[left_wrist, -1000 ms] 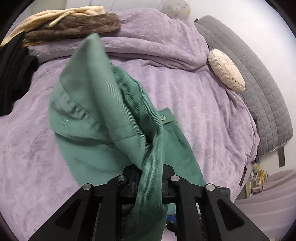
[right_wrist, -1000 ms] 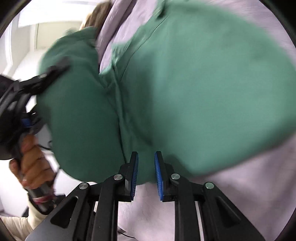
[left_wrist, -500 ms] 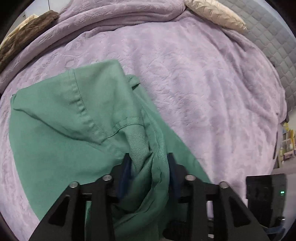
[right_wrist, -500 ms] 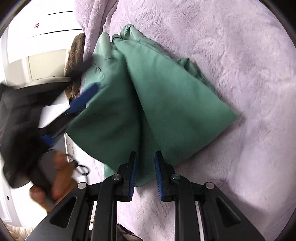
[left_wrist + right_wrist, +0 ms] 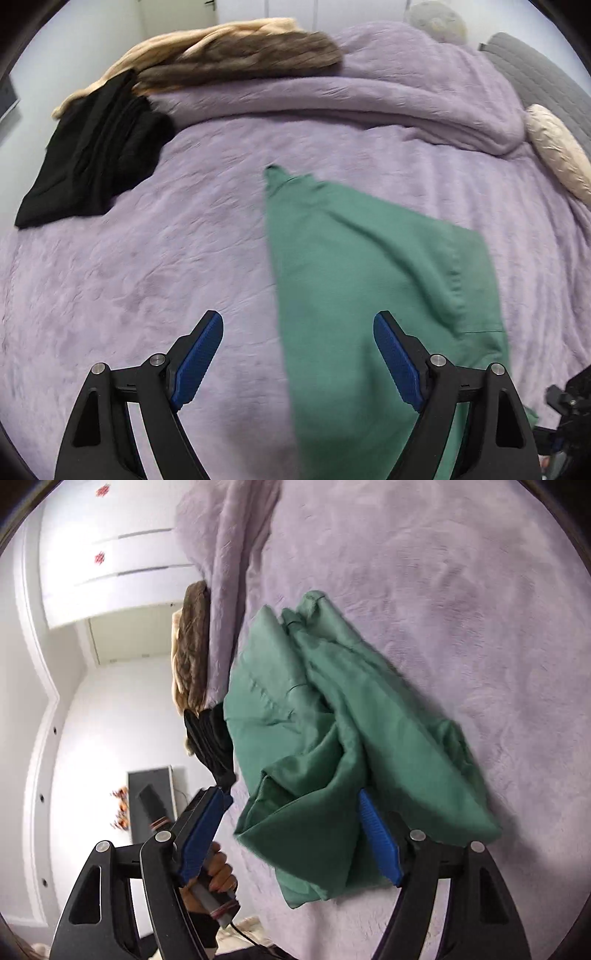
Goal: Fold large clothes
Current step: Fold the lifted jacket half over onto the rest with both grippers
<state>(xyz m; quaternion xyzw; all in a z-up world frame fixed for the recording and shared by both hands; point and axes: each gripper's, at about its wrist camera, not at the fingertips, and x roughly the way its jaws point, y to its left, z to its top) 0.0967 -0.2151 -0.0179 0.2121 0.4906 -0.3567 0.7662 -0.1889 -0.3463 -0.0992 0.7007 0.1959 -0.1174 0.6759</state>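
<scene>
A green garment (image 5: 362,295) lies folded over on the purple bedspread (image 5: 147,258), reaching from mid-bed toward me. My left gripper (image 5: 298,354) is open above its near left edge, empty, with the cloth below and between its blue pads (image 5: 199,354). In the right wrist view the same green garment (image 5: 332,738) lies bunched in folds. My right gripper (image 5: 291,830) is open, jaws spread around the garment's near end without clamping it.
A black garment (image 5: 92,162) lies at the far left of the bed. A brown and beige pile (image 5: 229,59) sits on the rumpled duvet at the back. A cream pillow (image 5: 557,155) lies at the right. The person's hand (image 5: 218,875) holds the other gripper's handle.
Both grippers have opened and let go of the green garment, which has dropped onto the bed. The left gripper has pulled back and tilted up toward the far side.
</scene>
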